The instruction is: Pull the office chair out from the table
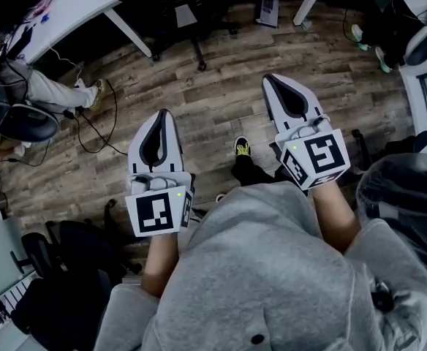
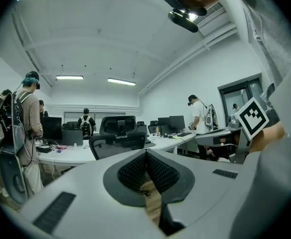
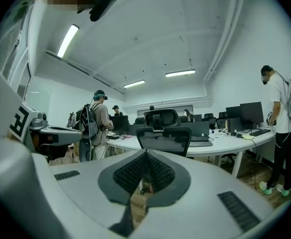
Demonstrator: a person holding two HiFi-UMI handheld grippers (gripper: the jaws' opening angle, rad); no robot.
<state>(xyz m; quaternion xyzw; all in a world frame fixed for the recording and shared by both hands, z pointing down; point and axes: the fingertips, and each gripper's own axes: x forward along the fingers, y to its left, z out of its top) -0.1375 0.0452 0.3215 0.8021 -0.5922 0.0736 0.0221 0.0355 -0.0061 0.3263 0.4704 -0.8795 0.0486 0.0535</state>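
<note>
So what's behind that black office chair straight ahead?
Behind the office chair stands a white table with a keyboard on it, and dark monitors further right. The chair's back covers the table's edge there; the right claw hides the chair's seat and base.

The office chair point(image 3: 164, 139) was black, with a mesh backrest and a separate headrest point(image 3: 161, 118) above it. It stood upright, its back turned toward the near side. It stood at the far side of the room, pushed in close against the near edge of the table point(image 3: 235, 144). The table was long and white, with a curved edge and slanted white legs, and it ran from left to right. Seen from above, the chair's spoked base point(image 1: 198, 48) rested on the wood-plank floor point(image 1: 221, 101) between two table legs.
</note>
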